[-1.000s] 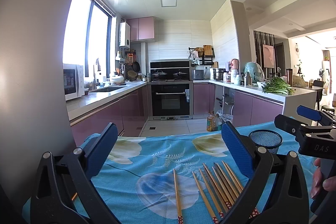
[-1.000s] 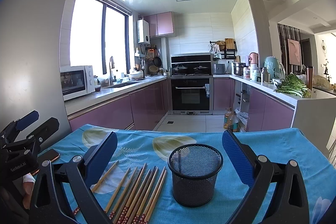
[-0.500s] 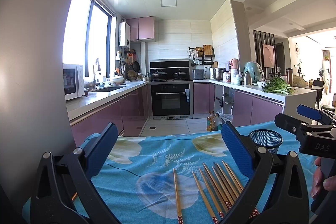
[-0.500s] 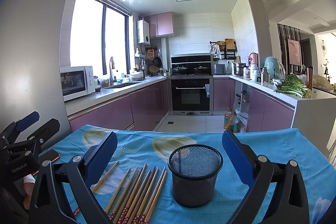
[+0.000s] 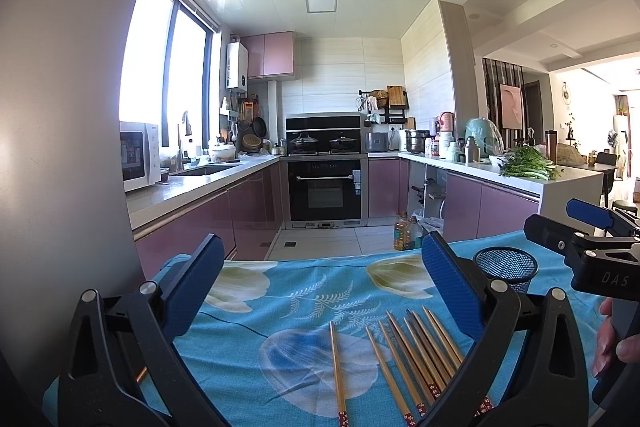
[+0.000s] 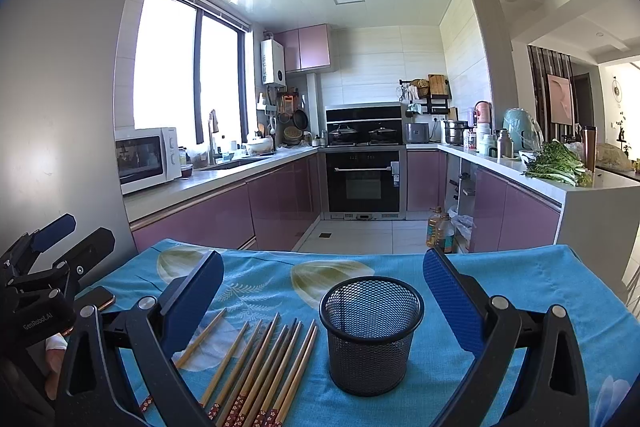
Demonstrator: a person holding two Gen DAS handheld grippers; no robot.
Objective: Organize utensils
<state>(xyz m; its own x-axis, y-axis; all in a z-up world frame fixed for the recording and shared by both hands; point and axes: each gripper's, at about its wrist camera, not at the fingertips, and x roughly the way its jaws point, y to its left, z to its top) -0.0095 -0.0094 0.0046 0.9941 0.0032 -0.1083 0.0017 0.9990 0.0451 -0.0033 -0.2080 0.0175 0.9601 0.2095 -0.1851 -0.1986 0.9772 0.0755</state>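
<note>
Wooden chopsticks (image 6: 256, 367) lie side by side on the blue floral tablecloth (image 6: 500, 279), just left of an upright black mesh holder (image 6: 372, 335). One chopstick (image 5: 338, 367) lies a little apart, further left. Both the left gripper (image 5: 320, 287) and the right gripper (image 6: 322, 291) hover over the table, jaws wide apart and empty.
</note>
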